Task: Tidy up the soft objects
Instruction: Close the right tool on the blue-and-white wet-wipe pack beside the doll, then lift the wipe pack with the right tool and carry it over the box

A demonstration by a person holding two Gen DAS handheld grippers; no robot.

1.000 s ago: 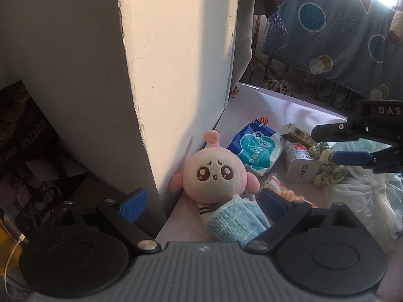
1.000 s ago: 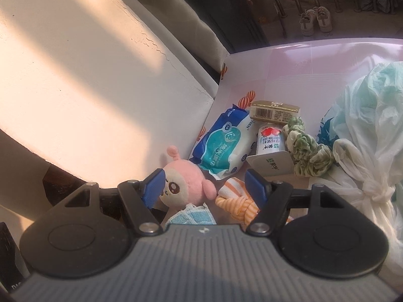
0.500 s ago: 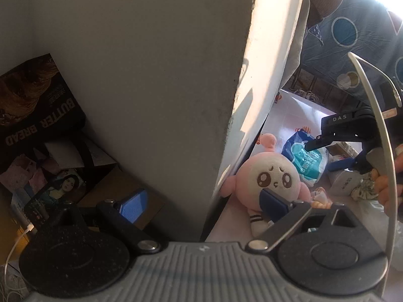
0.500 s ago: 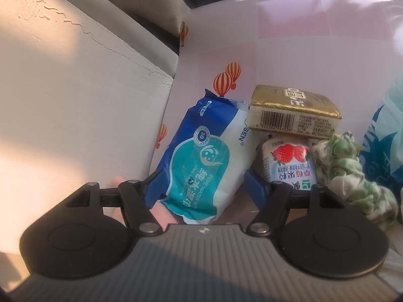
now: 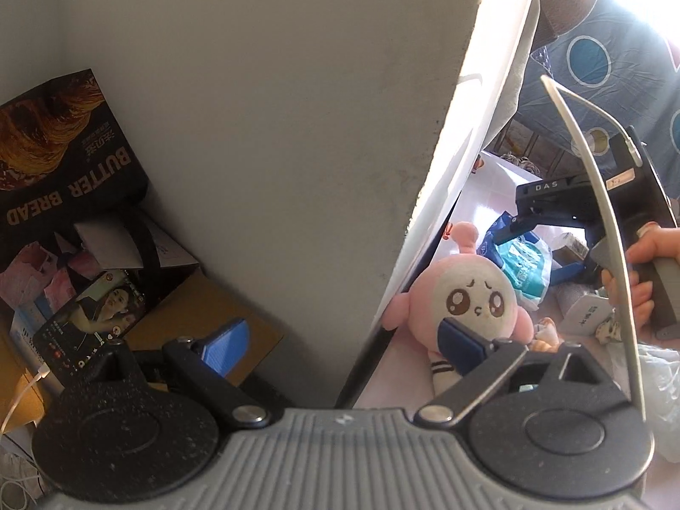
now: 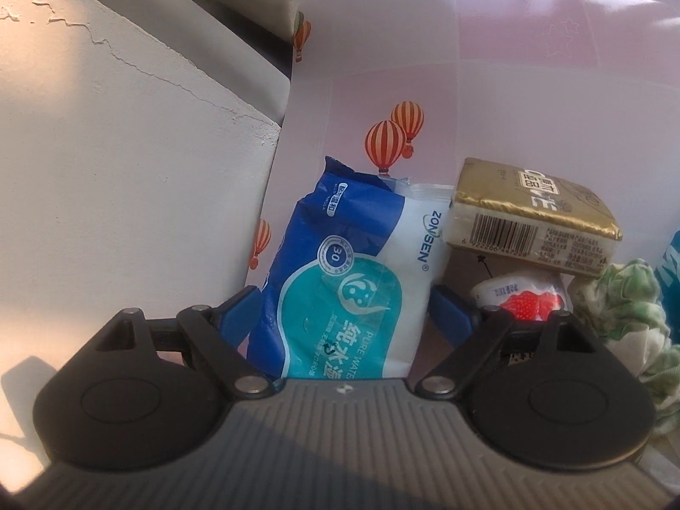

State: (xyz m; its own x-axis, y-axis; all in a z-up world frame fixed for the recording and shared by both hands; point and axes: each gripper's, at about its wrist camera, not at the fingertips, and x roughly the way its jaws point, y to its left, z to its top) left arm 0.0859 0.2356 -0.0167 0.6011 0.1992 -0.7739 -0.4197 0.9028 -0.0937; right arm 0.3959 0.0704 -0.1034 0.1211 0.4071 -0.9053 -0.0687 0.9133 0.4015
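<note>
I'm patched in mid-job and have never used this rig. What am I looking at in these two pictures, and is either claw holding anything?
There is no robot arm here. A person holds one two-finger claw in each hand, and each claw has a wide-angle camera that looks out along its fingers.

The left wrist view shows the left gripper, open and holding nothing. A wall corner stands between its fingers, and its right finger is in front of a pink plush toy. Farther right, the person's hand holds the other claw.

The right wrist view shows the right gripper, open, with its fingers on either side of a blue wet-wipes pack. I cannot tell whether they touch it. Beside the pack lie a gold carton, a strawberry cup and a green scrunchie, all on a pink surface.
</note>
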